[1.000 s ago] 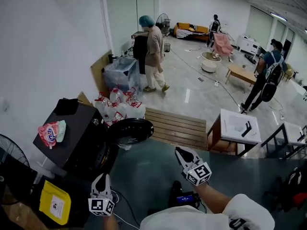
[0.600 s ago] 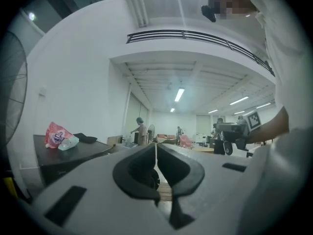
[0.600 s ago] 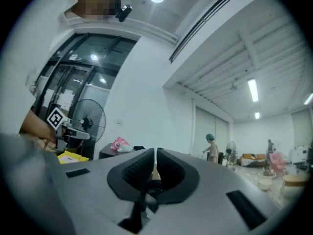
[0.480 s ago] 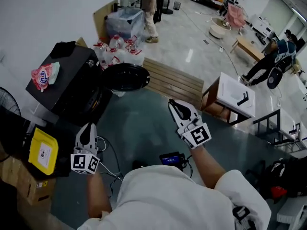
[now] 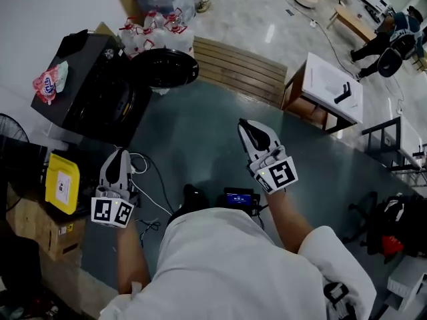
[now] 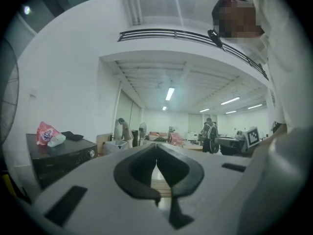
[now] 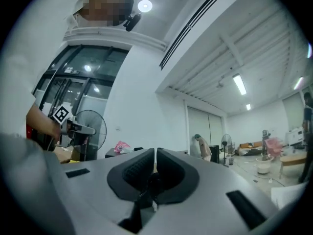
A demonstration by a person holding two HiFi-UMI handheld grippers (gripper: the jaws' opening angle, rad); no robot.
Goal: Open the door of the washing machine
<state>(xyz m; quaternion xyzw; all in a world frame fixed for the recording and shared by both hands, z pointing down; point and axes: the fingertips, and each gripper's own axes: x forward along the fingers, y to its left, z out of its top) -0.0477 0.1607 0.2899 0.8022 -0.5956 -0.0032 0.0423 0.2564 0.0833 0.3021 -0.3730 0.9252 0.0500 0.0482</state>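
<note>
Both arms reach forward from the person, well apart. The left gripper points level and the right gripper sits slightly further out, each with jaws pressed together on nothing. Beyond the left one, the black washing machine stands by the wall, its round door hanging open.

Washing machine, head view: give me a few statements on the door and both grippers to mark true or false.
1. The black washing machine's round door stands open. True.
2. The left gripper is clamped on that door. False: it is shut on nothing, well clear of the machine.
3. A pink packet lies on top of the machine. True.
4. The right gripper has its jaws wide apart. False: they are together, with nothing between them.
</note>
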